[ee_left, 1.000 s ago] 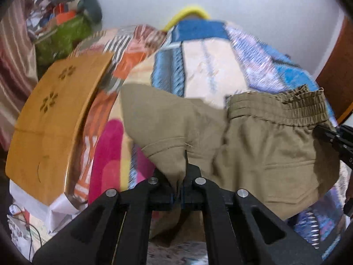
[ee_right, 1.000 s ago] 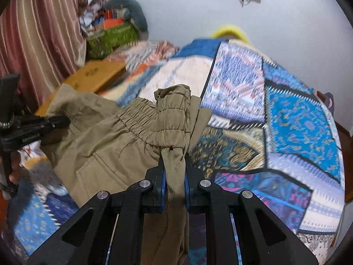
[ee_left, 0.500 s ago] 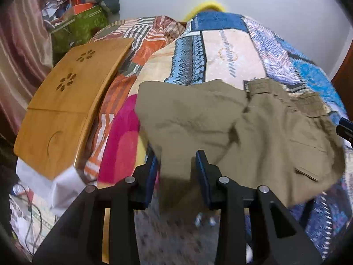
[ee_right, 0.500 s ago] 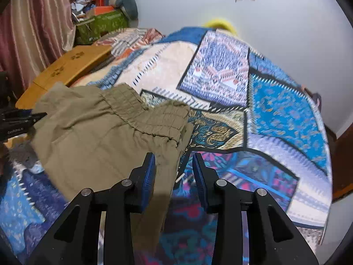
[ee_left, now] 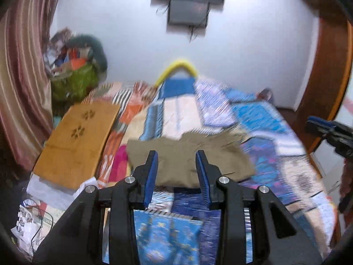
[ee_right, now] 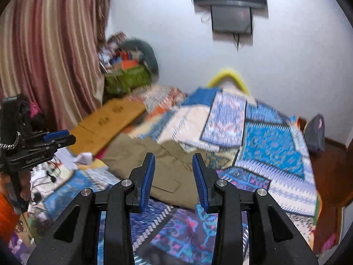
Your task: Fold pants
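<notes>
The khaki pants (ee_left: 187,154) lie folded flat on the patchwork bedspread (ee_left: 260,119), also seen in the right wrist view (ee_right: 158,161). My left gripper (ee_left: 176,161) is open and empty, held above and back from the near edge of the pants. My right gripper (ee_right: 173,165) is open and empty, also raised above the pants. The right gripper shows at the right edge of the left wrist view (ee_left: 326,132). The left gripper shows at the left of the right wrist view (ee_right: 44,143). Both views are blurred by motion.
A wooden lap table (ee_left: 77,141) lies on the bed's left side. A green bag with clutter (ee_left: 75,81) stands by the striped curtain (ee_right: 48,55). A TV (ee_right: 229,0) hangs on the wall. A wooden door frame (ee_left: 331,66) is at the right.
Both grippers let go of the pants, opened wider and pulled up and back from the bed. The pants now lie flat on the bedspread.
</notes>
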